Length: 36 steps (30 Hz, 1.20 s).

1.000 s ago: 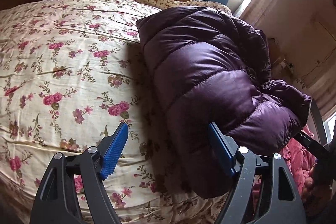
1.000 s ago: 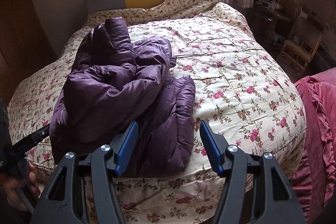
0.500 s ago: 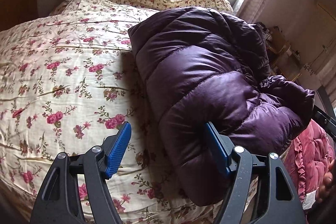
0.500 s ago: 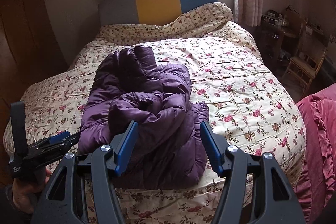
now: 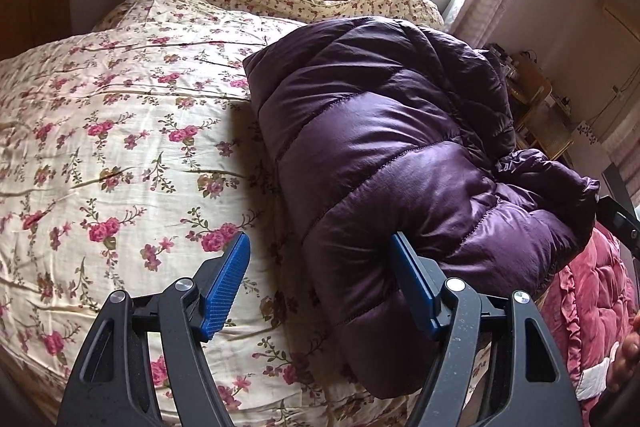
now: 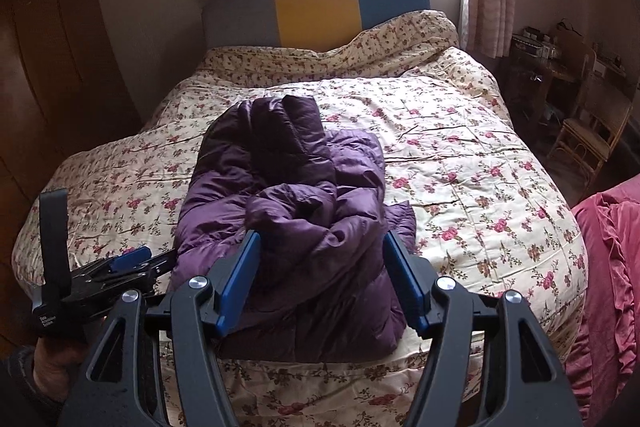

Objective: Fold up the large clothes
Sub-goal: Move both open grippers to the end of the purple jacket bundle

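A purple puffer jacket (image 5: pixel 380 155) lies folded into a thick bundle on the floral quilt (image 5: pixel 120 147) of a bed, near its foot edge. My left gripper (image 5: pixel 320 243) is open at the jacket's near left corner. Its right pad shows against the puffy fabric and its left pad over bare quilt, with nothing pinched. In the right wrist view the jacket (image 6: pixel 288 211) sits centred beyond my right gripper (image 6: pixel 322 237), which hangs open above and short of it, holding nothing. The left gripper (image 6: pixel 160 261) shows at the jacket's left edge, carried by a hand (image 6: pixel 52 359).
The floral quilt (image 6: pixel 480 187) spreads wide to the right of the jacket. A grey, yellow and blue headboard (image 6: pixel 316 11) stands under a bright window. A pink quilted cloth (image 6: pixel 608 267) lies by the bed's right corner, a cane chair (image 6: pixel 584 135) beyond it, wooden panelling (image 6: pixel 48 67) at left.
My right gripper has drawn up and back from the jacket, so more of the bed and room shows. The left gripper has stayed at the jacket's corner, only rolling slightly.
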### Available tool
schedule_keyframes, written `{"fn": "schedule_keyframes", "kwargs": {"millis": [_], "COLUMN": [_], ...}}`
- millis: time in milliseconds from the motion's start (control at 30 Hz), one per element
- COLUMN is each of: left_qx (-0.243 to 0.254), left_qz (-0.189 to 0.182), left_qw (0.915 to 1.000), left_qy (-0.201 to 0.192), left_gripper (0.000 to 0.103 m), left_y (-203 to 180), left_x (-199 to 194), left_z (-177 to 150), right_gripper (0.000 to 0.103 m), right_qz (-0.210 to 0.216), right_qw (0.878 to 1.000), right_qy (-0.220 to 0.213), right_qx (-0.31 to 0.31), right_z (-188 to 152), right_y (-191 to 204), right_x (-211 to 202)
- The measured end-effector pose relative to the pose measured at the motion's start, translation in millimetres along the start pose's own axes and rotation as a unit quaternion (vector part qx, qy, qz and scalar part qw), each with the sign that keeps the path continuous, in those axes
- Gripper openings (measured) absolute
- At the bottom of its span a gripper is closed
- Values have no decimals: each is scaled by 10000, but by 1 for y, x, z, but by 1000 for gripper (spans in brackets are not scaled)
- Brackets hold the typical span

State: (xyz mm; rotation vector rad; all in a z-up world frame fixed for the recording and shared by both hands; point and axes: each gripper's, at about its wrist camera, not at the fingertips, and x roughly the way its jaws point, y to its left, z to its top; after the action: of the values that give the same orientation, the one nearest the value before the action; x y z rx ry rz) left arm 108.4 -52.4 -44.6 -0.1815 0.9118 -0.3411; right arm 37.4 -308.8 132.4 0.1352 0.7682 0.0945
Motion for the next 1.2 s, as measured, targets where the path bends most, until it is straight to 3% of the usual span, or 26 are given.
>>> {"fn": "schedule_keyframes", "kwargs": {"millis": [167,300,600,633,700,800,900,1000,1200], "left_qx": [-29,-34,-100,-111,-136,-190,-226,-253,-190], "left_qz": [-9,16,-22,-34,-61,-130,-180,-264,-481], "left_qw": [10000,10000,9999,9999,9999,9997,9996,9993,9986], "left_qy": [-10,-20,-18,-14,-15,-24,-35,-52,-106], "left_gripper": [72,72,72,72,72,72,72,65,61], "left_y": [3,3,8,9,11,14,17,20,13], "left_x": [-2,-3,-3,-3,-3,-3,-3,-3,-7], "left_z": [0,1,-2,-2,-3,-3,-4,-4,-10], "right_gripper": [63,63,62,59,37,25,18,13,11], "right_qz": [20,-232,-348,-323,-262,-252,-244,-231,-254], "right_qw": [9997,9969,9928,9921,9906,9876,9860,9858,9837], "right_qy": [196,707,886,906,1014,1152,1238,1322,1635], "right_qx": [-122,-263,-726,-804,-885,-1034,-1087,-1012,-704], "right_z": [-3,-15,-22,-22,-24,-30,-36,-41,-67], "right_y": [8,13,25,27,30,33,30,23,3], "right_x": [11,33,49,51,55,61,63,65,80]}}
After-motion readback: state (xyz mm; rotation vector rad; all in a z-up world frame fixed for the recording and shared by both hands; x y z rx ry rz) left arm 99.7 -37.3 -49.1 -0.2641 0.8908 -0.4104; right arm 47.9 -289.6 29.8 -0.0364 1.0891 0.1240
